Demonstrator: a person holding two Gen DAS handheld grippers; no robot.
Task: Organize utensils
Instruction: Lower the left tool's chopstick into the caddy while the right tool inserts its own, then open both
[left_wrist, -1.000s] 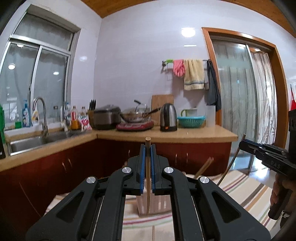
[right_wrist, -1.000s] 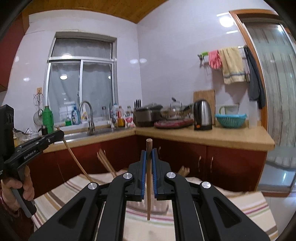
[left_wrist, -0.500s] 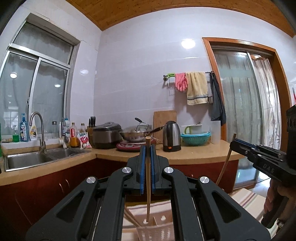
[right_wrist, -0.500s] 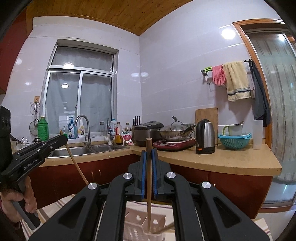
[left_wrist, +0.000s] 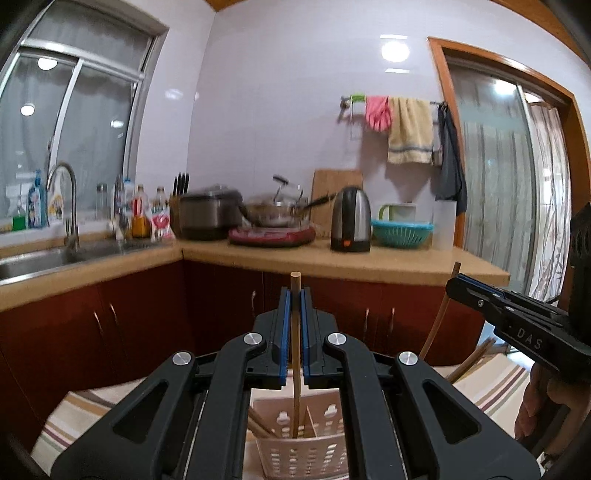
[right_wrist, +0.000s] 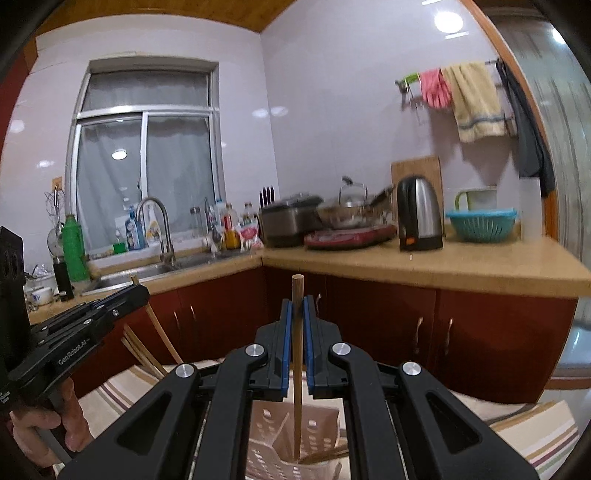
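L gripper (left_wrist: 294, 295) w/ chopstick (left_wrist: 295, 373) | tip in holder (left_wrist: 306, 452) | others inside

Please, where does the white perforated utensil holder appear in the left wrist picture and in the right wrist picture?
Left wrist view: the white utensil holder is at bottom centre, below the left claw, whose chopstick reaches down into it.
Right wrist view: the holder is again at bottom centre, below the right claw.
Shared landmark: the steel kettle on the counter.

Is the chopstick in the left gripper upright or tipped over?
Upright. The chopstick stands vertically between the left gripper's shut jaws, its lower end reaching down into the holder.
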